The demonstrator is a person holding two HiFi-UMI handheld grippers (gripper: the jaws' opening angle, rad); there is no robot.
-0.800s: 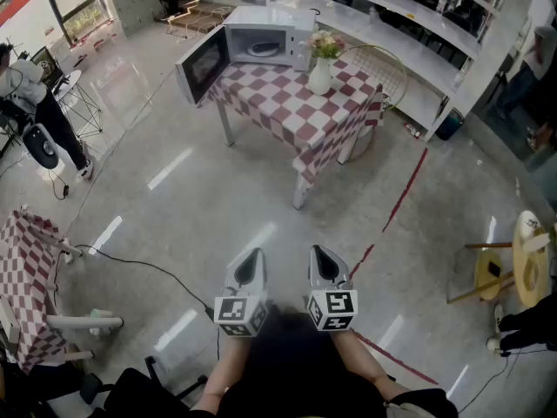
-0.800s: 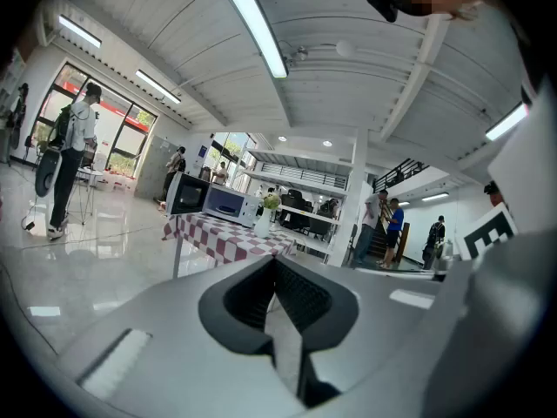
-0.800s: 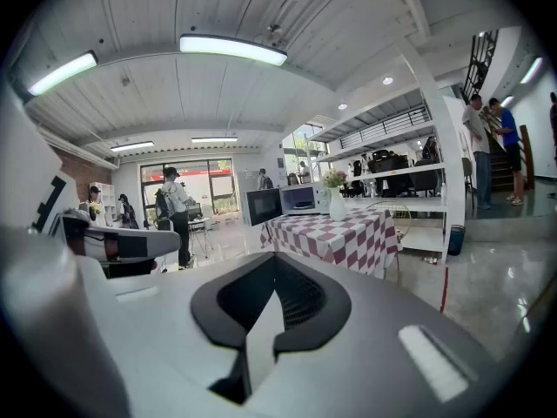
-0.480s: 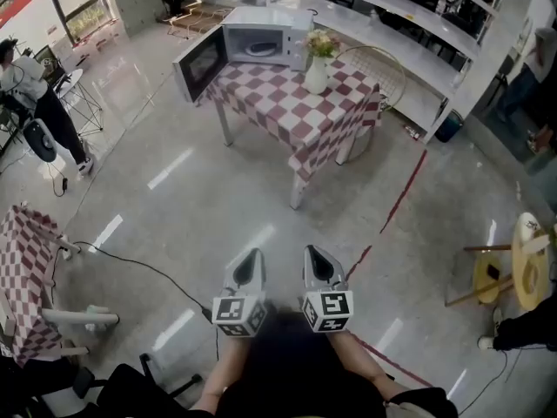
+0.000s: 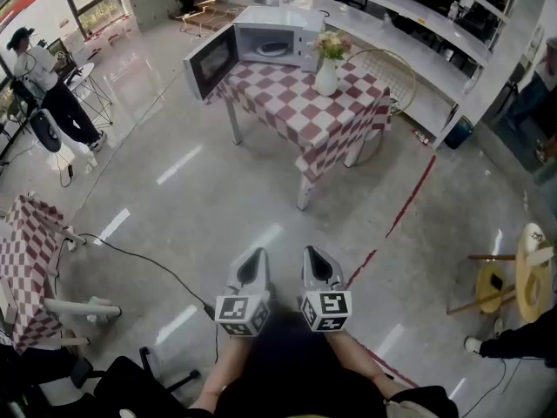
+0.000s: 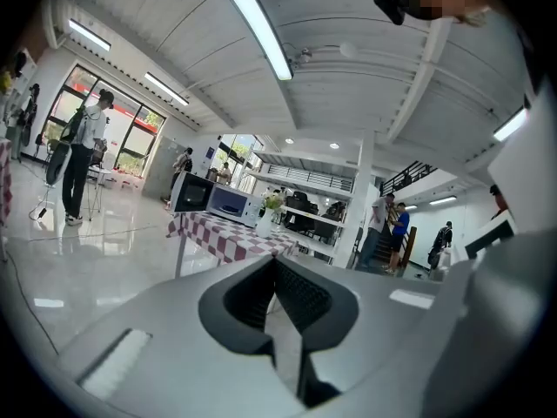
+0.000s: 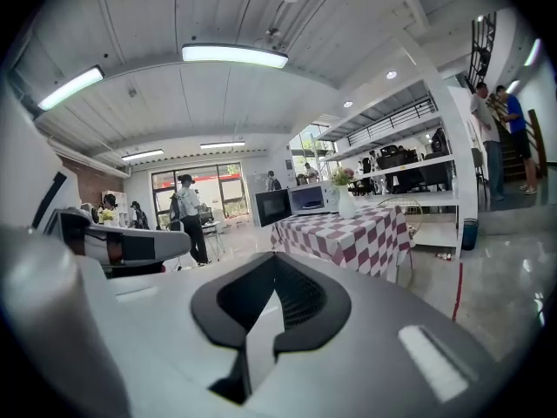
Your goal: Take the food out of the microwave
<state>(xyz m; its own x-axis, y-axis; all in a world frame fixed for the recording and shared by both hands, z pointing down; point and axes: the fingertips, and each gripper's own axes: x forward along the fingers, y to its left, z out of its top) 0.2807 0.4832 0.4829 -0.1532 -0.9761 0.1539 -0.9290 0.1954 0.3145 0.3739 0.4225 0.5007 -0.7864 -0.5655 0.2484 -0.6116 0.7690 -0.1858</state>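
microwave point(image 5: 277, 17) upper centre of head view, pale dish point(image 5: 271, 49) inside, too small to tell the food; checkered side table point(image 5: 22, 259) cut by left edge; round yellow table point(image 5: 529, 273) cut by right edge; dark leg point(image 5: 513, 345) lower right, rest of that person out of frame

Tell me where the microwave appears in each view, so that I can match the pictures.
Head view: microwave at top centre, on the far end of the checkered table, door open.
Left gripper view: microwave small, left of centre, above the jaws.
Right gripper view: microwave small, just right of centre, above the jaws.
Shared landmark: the flower vase beside it on the table.
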